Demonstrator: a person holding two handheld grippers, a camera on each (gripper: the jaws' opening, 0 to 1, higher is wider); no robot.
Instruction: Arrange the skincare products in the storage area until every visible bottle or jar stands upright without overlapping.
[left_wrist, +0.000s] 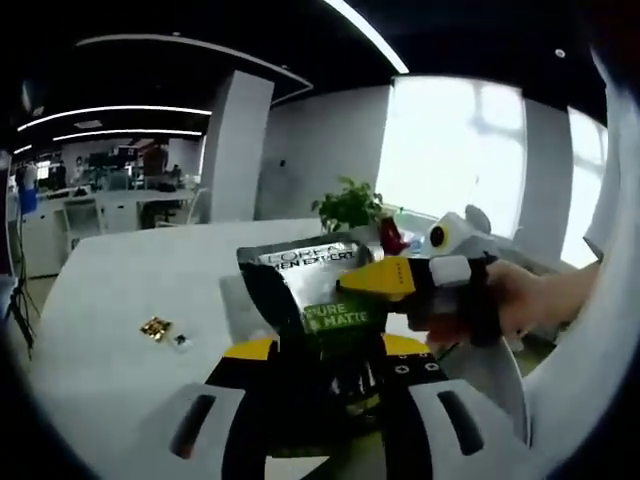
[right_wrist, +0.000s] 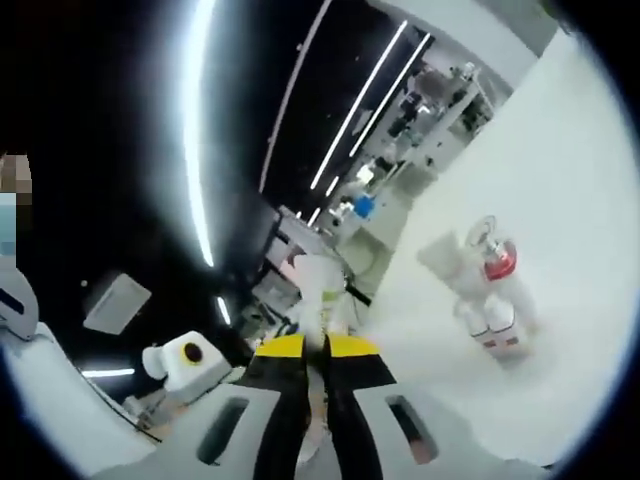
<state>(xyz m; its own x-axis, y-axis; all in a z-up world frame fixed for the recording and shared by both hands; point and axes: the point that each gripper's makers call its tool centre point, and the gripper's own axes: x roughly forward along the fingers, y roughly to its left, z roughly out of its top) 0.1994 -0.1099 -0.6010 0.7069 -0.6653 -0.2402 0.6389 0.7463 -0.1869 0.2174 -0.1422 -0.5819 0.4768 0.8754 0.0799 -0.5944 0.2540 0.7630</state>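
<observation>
Holding a dark tube upright, the left gripper has its jaws closed on the tube's lower part; the tube rises straight ahead of them, above the white surface. The tube looks like light, soft plastic with a glossy skin, so it probably dents and may slip under a hard squeeze; a hold low on the stiffer body seems safest. The right gripper comes in from the right in the left gripper view, its yellow tip touching or just beside the tube's upper edge. In the right gripper view, the right gripper has its jaws nearly together around a pale, blurred object that cannot be identified, and whether it is clamped cannot be told. Small bottles, one red-capped, stand upright together on the surface, well apart from that gripper. Being narrow, they likely tip easily.
</observation>
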